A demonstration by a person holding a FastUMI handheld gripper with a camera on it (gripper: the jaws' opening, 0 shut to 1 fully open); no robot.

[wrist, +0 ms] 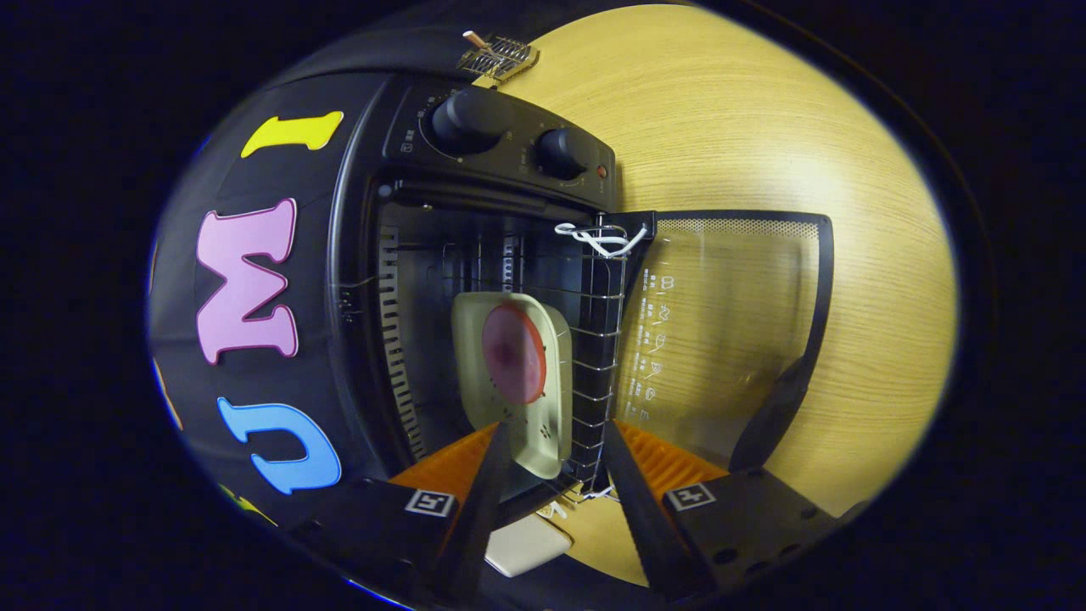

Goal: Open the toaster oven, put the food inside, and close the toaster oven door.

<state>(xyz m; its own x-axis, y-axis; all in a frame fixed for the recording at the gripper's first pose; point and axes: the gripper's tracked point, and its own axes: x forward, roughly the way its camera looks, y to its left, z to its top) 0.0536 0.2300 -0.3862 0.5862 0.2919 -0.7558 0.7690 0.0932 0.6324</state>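
Note:
The black toaster oven point(509, 144) stands open, and its glass door point(721, 322) is folded down flat over the wooden table. Inside, a cream plate point(551, 407) carrying a round red piece of food point(513, 352) rests on the wire rack point(598, 373). My gripper point(556, 428) is open at the oven mouth. The plate's near edge lies between the fingers. One fingertip point(501, 445) overlaps the plate's rim and the other point(618, 441) sits by the rack's front edge, apart from the plate.
Two knobs point(471, 119) sit on the oven's control panel. A white cord point(598, 239) is tied at the door's corner. A small wire tool with a wooden handle point(499, 55) lies on the table point(764, 127) beyond the oven. A pale rounded object point(526, 543) is just under the gripper.

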